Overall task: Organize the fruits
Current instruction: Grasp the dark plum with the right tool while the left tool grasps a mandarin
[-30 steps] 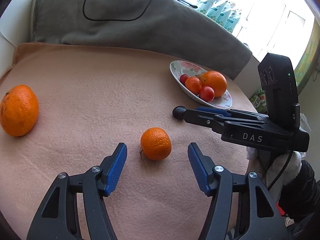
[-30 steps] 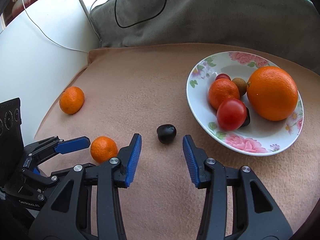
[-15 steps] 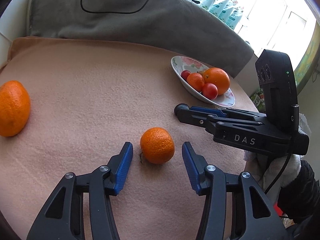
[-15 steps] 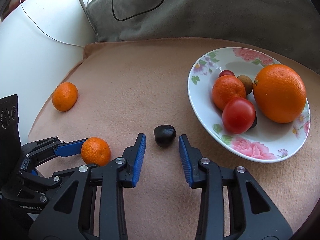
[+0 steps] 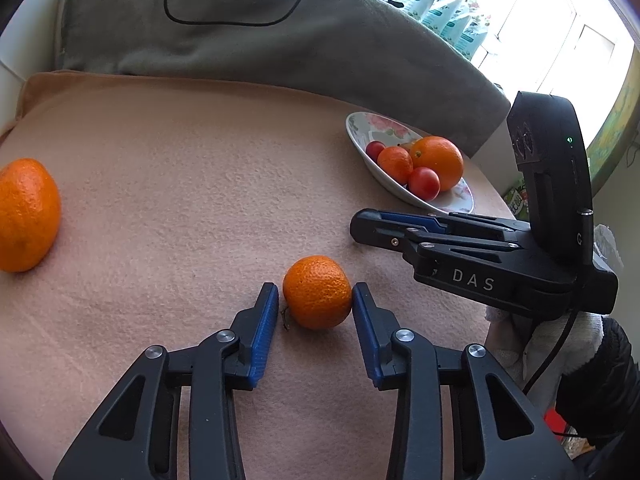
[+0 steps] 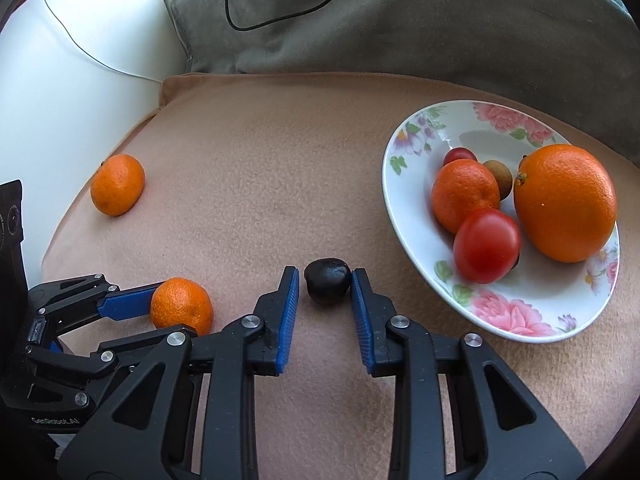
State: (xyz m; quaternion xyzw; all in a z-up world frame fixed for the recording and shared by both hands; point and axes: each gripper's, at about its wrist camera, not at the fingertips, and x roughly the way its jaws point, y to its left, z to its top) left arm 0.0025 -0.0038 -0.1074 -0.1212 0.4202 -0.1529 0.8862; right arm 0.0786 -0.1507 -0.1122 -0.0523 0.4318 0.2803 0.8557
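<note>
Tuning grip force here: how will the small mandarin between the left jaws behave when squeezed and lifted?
The small mandarin looks round and rests on soft cloth, so it may roll if nudged off-centre. Its peel looks dimpled, likely not slippery against the ribbed blue pads. It is probably light but soft-skinned, so a hard squeeze from the left gripper, whose jaws have just been closing around it, could bruise it.

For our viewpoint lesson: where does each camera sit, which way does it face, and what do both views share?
Left wrist: on the left gripper, facing down at a mandarin between its just-closing jaws; right gripper, gloved hand visible.
Right wrist: on the right gripper, shut on a dark fruit; left gripper visible.
Shared: plate, mandarin.
</note>
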